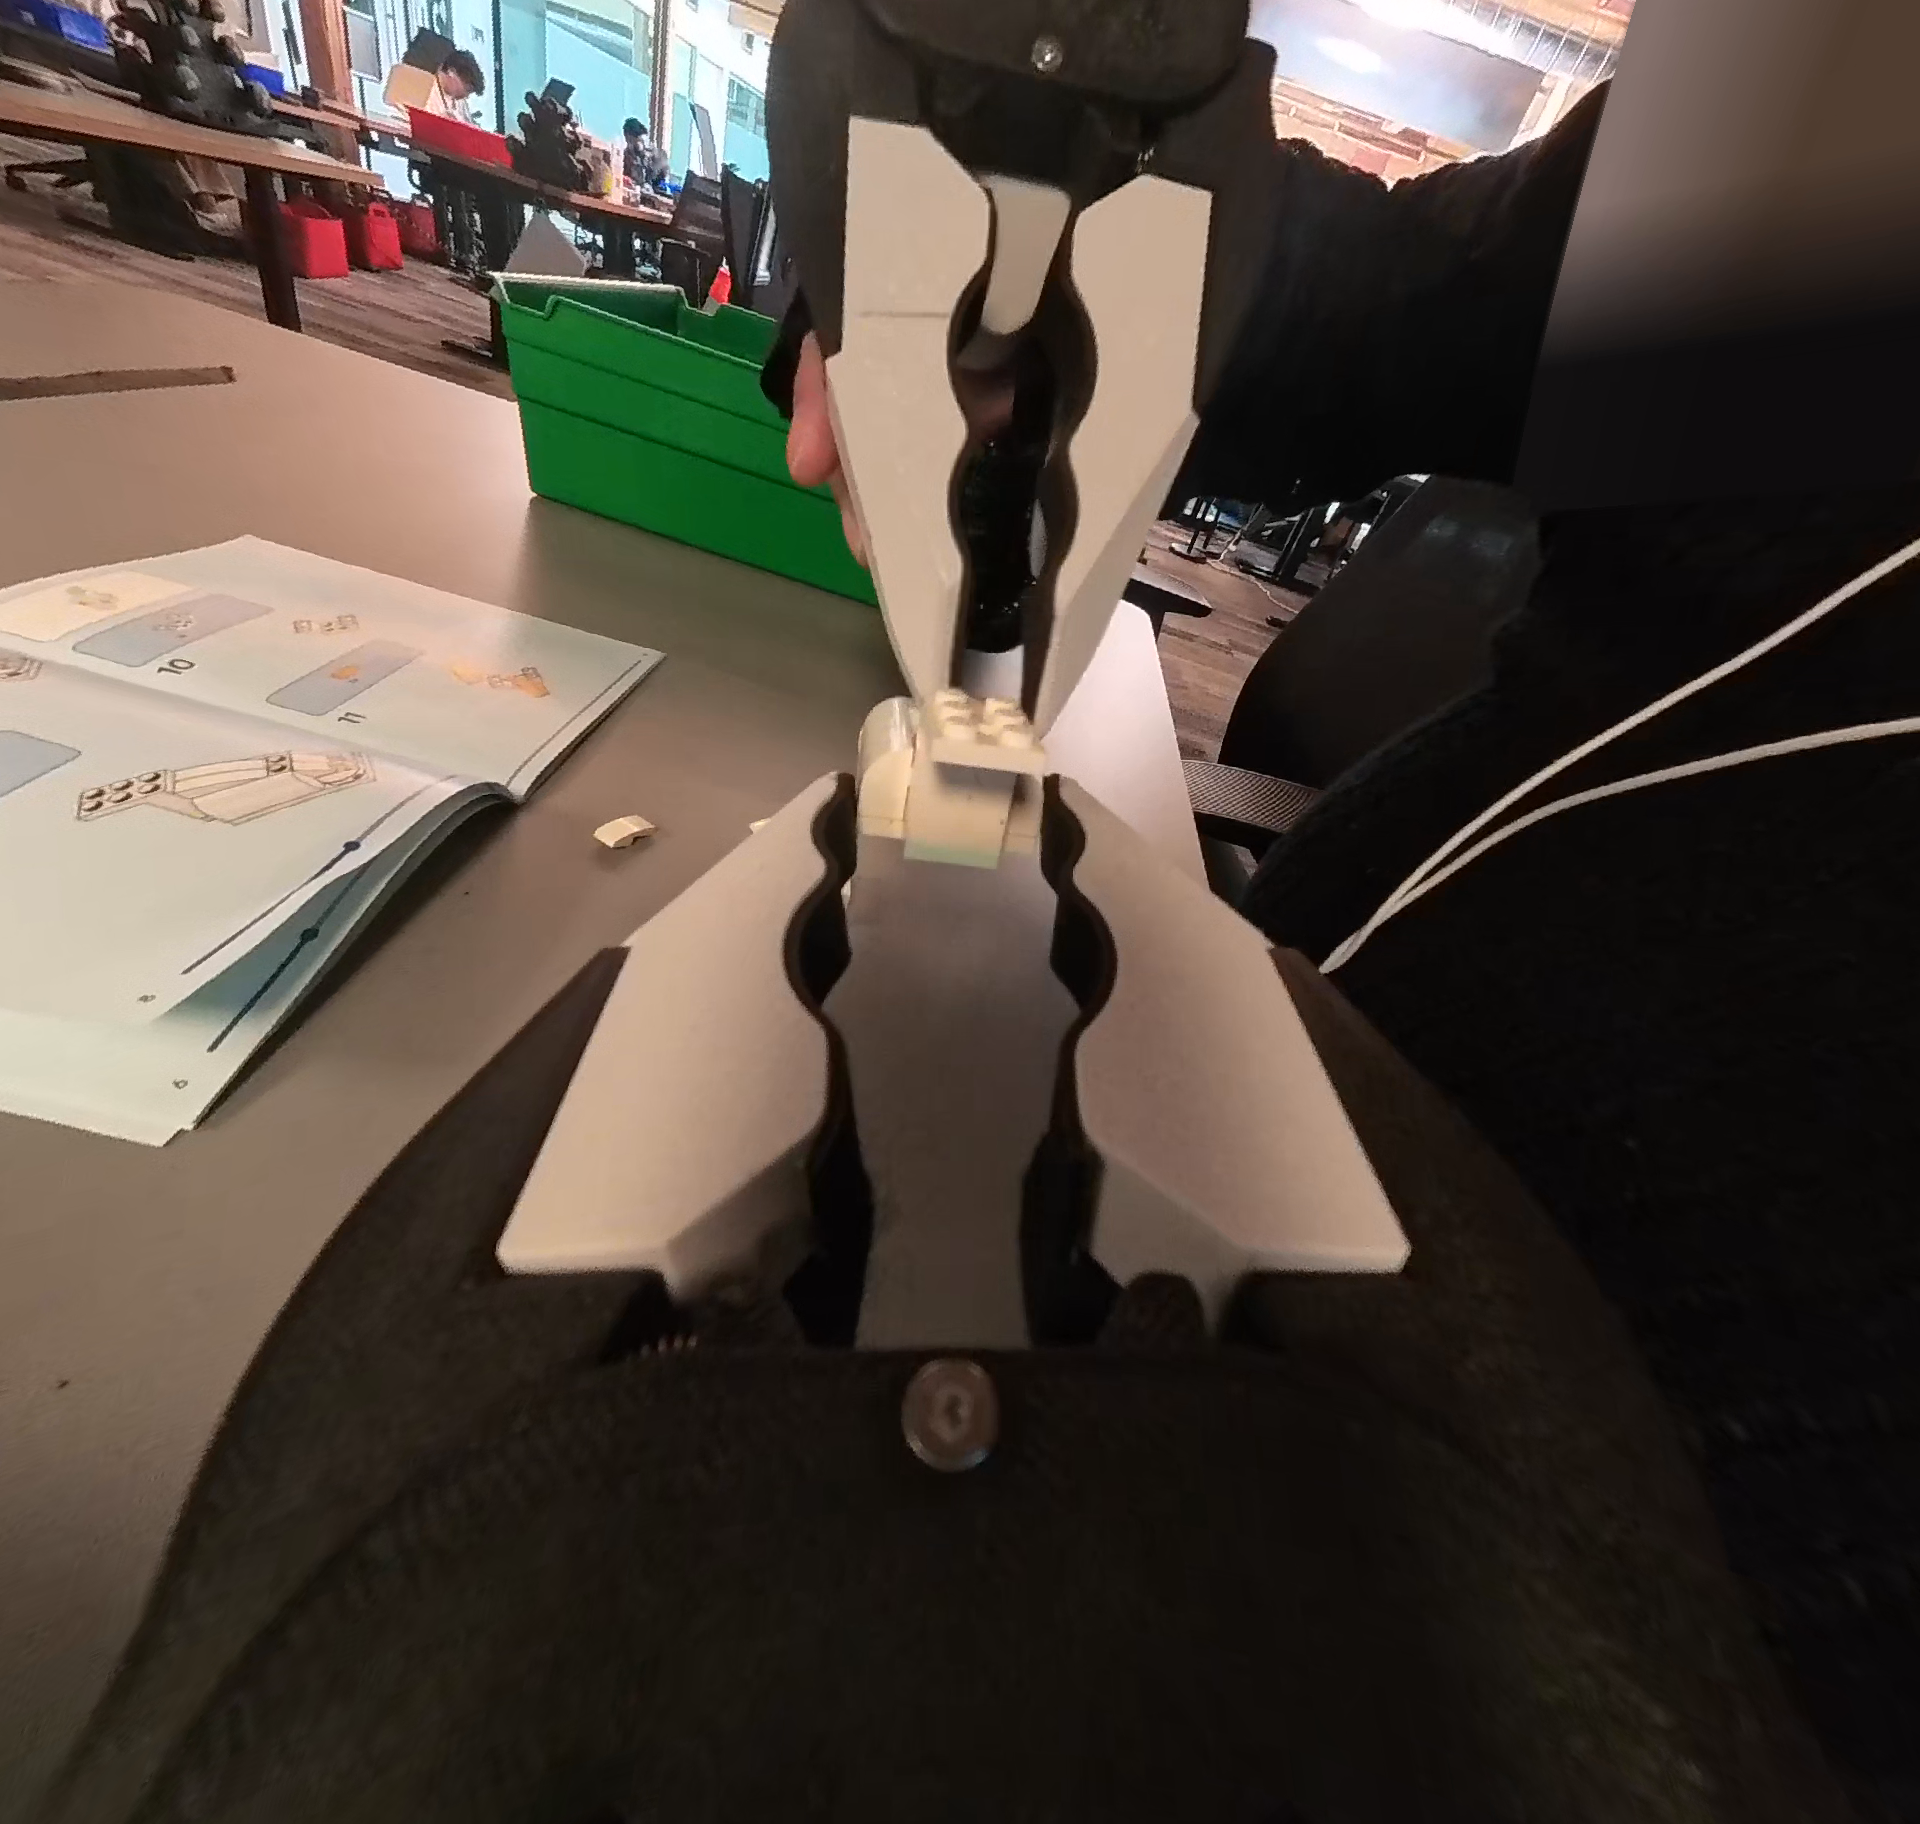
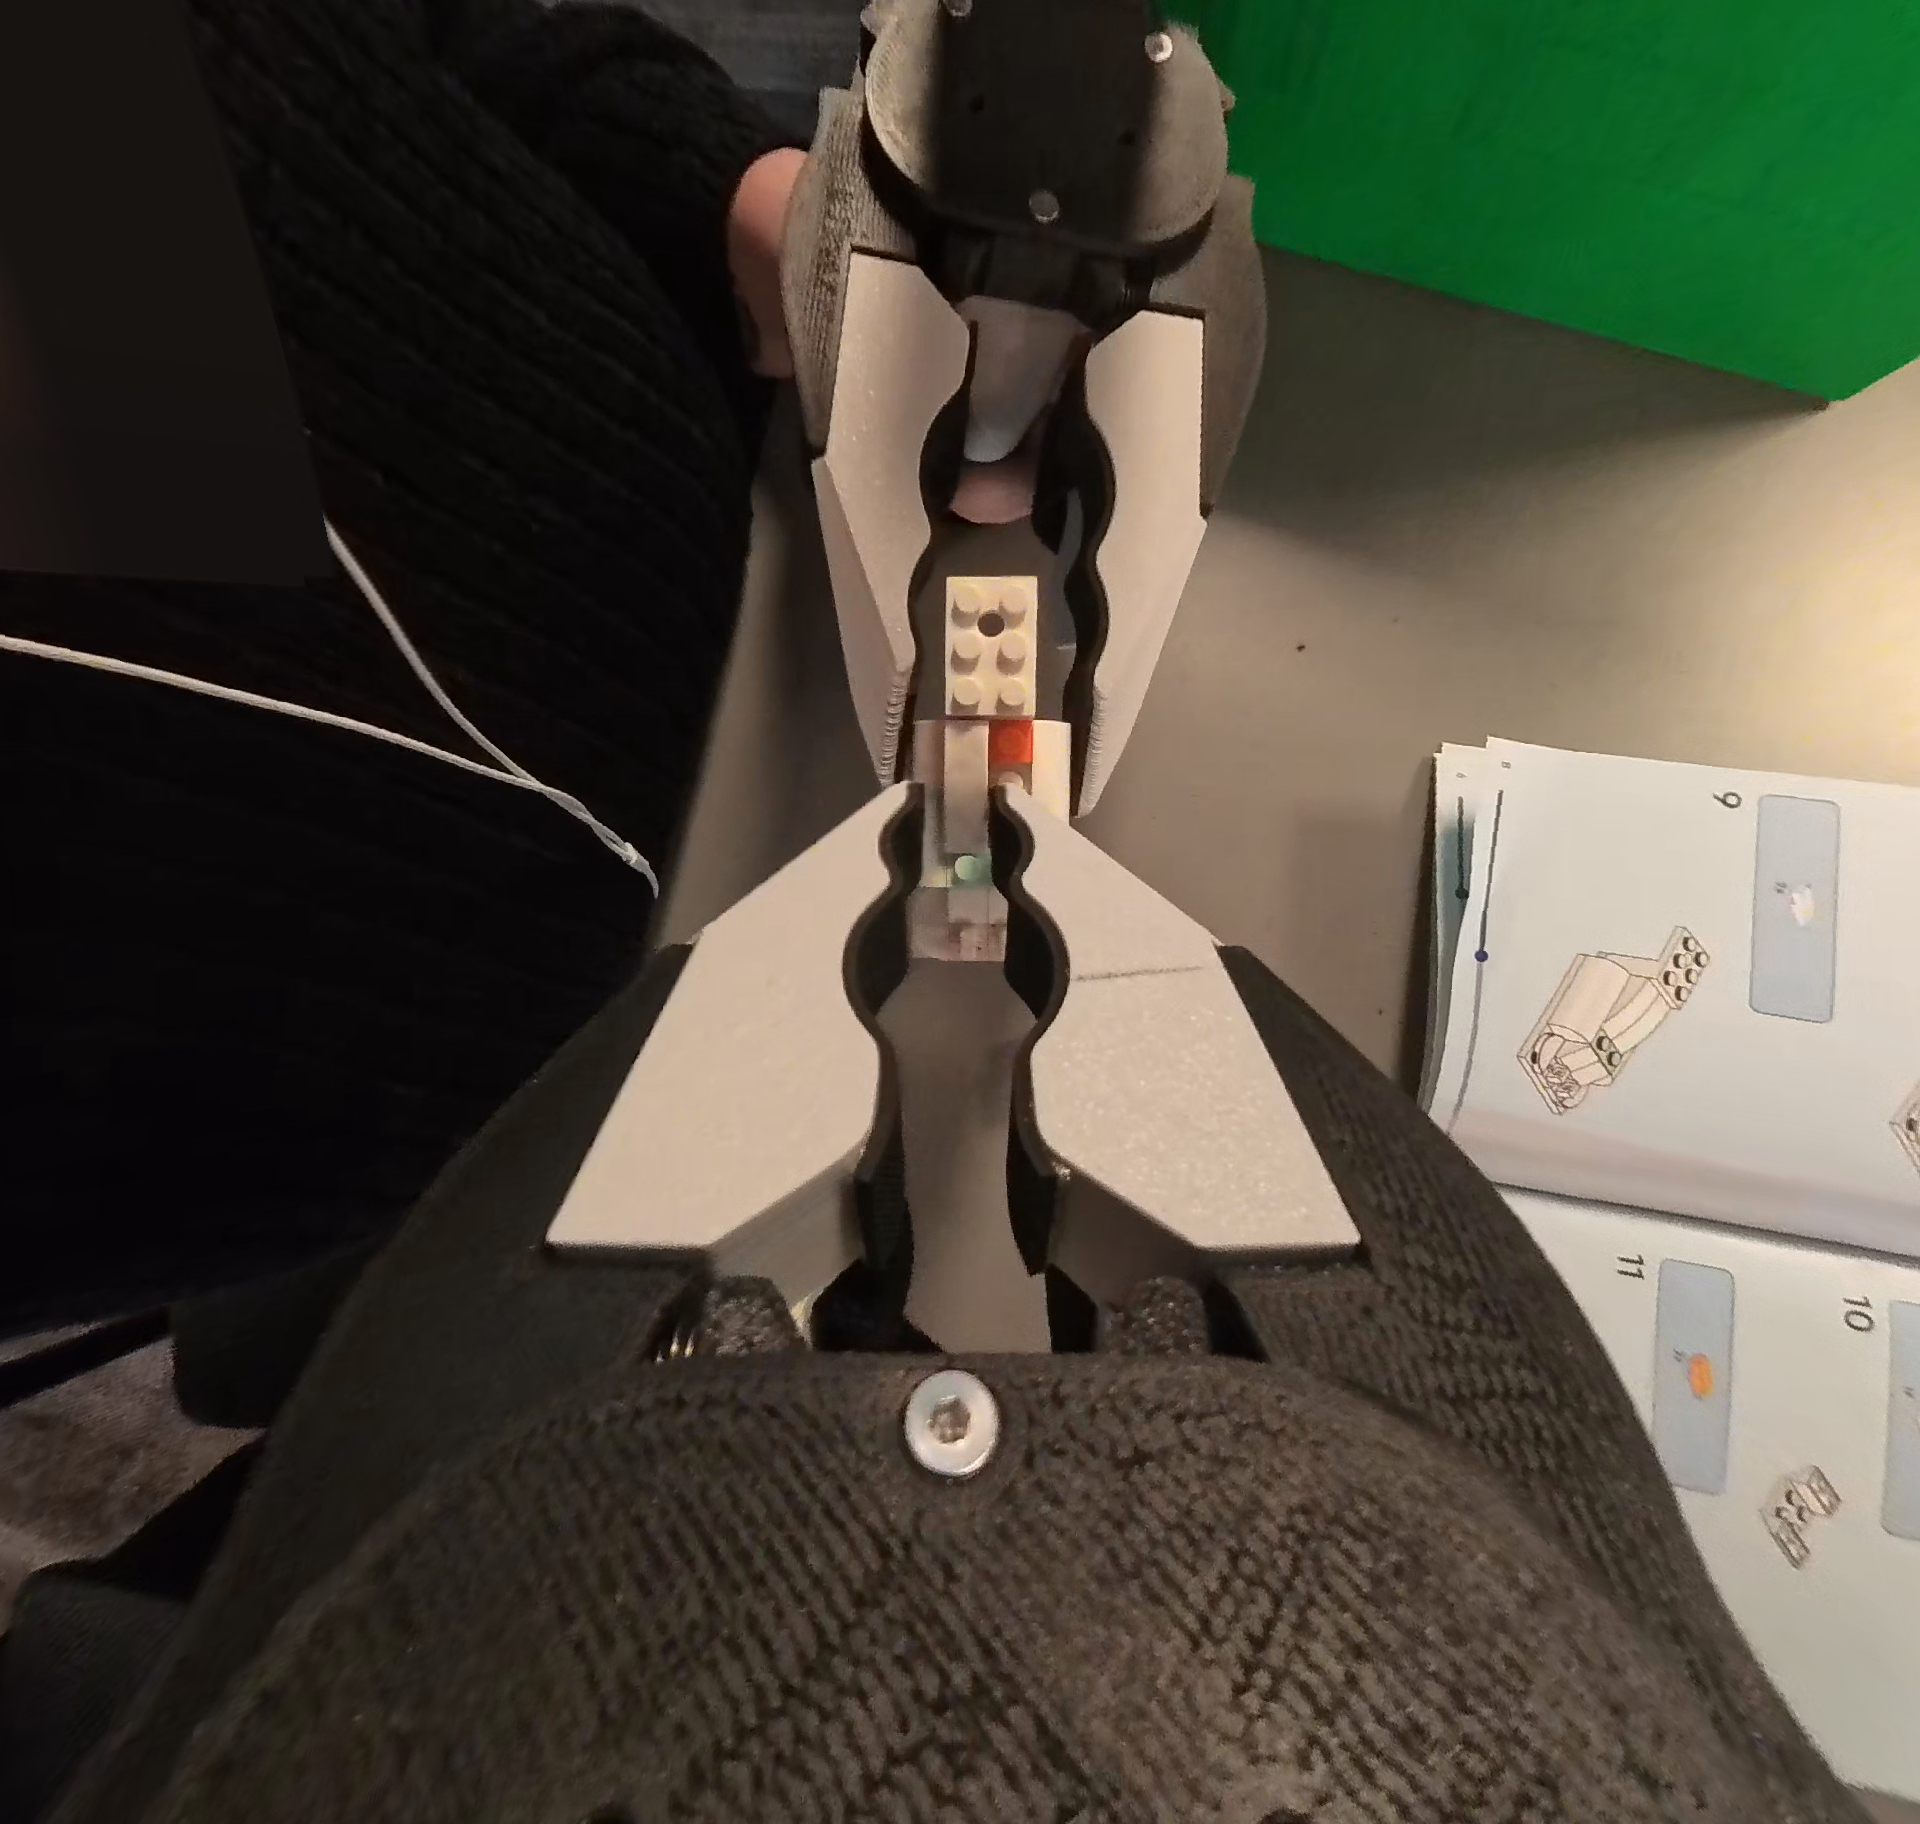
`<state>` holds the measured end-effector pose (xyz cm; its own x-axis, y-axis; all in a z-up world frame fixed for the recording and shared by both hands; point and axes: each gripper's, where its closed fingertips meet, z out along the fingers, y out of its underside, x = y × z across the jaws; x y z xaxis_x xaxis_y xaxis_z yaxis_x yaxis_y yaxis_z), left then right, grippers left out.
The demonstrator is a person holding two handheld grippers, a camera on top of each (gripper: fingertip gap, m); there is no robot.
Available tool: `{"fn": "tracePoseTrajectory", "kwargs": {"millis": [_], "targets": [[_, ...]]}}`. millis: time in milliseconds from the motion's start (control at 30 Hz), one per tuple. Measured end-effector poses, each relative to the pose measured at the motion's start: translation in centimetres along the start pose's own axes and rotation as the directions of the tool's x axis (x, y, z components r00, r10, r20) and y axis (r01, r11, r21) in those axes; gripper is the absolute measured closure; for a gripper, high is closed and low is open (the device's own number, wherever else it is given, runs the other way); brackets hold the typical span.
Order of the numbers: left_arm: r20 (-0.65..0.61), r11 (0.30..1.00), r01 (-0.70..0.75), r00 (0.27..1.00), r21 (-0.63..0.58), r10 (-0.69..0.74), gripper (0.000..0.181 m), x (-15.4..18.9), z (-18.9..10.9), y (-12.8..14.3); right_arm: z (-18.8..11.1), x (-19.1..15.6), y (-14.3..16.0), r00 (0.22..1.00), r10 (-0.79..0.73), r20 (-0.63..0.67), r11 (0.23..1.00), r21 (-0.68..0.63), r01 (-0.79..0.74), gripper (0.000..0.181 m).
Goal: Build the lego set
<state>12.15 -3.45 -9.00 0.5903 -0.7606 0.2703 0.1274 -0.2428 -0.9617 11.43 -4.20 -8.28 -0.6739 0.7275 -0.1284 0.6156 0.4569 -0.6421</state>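
While left gripper [image 1: 940, 798] and right gripper [image 2: 956, 808] both clamp white lego assembly [image 1: 956, 777], jaws nearly closed: uneven squeeze could pop bricks apart.

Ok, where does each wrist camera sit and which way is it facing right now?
Left wrist view: on the left gripper, looking across the table at the right gripper; a dark sleeve shows.
Right wrist view: on the right gripper, looking steeply down at the left one; a hand shows.
Shared: lego assembly, booklet, green bin.
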Motion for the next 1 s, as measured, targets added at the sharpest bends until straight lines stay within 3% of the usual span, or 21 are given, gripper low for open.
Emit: {"fn": "tracePoseTrajectory", "kwargs": {"millis": [233,333,400,533,667,833,1000], "targets": [[0.009,0.999,0.031,0.999,0.023,-0.032,0.147,-0.4,-0.2,-0.3,-1.0,0.2,-0.3,0.999,-0.021,-0.027,0.998,0.058,0.023,0.159],[0.008,0.995,0.083,0.996,0.059,-0.084,0.147,-0.9,-0.5,-0.7,-1.3,0.3,-0.5,0.979,-0.162,-0.127,0.981,0.088,0.174,0.139],[0.001,0.992,0.103,0.995,0.079,-0.103,0.147,-1.0,-0.6,-1.0,-1.1,0.7,-0.5,0.930,-0.283,-0.234,0.950,0.063,0.305,0.140],[-0.023,0.982,0.146,0.989,0.115,-0.145,0.147,-1.1,-0.5,-1.9,-1.2,1.4,-1.1,0.793,-0.442,-0.420,0.872,0.006,0.489,0.141],[-0.076,0.959,0.228,0.973,0.168,-0.218,0.147,-1.1,-0.2,-3.9,-2.3,1.8,-2.4,0.551,-0.609,-0.571,0.733,-0.140,0.665,0.124],[-0.065,0.974,0.166,0.985,0.156,-0.157,0.147,-0.7,-0.1,-6.3,-3.9,1.7,-4.2,0.285,-0.706,-0.649,0.579,-0.295,0.760,0.134],[-0.081,0.978,0.119,0.991,0.172,-0.106,0.147,0.0,-0.5,-8.4,-5.3,1.7,-5.5,0.149,-0.715,-0.683,0.516,-0.373,0.771,0.142]]}}
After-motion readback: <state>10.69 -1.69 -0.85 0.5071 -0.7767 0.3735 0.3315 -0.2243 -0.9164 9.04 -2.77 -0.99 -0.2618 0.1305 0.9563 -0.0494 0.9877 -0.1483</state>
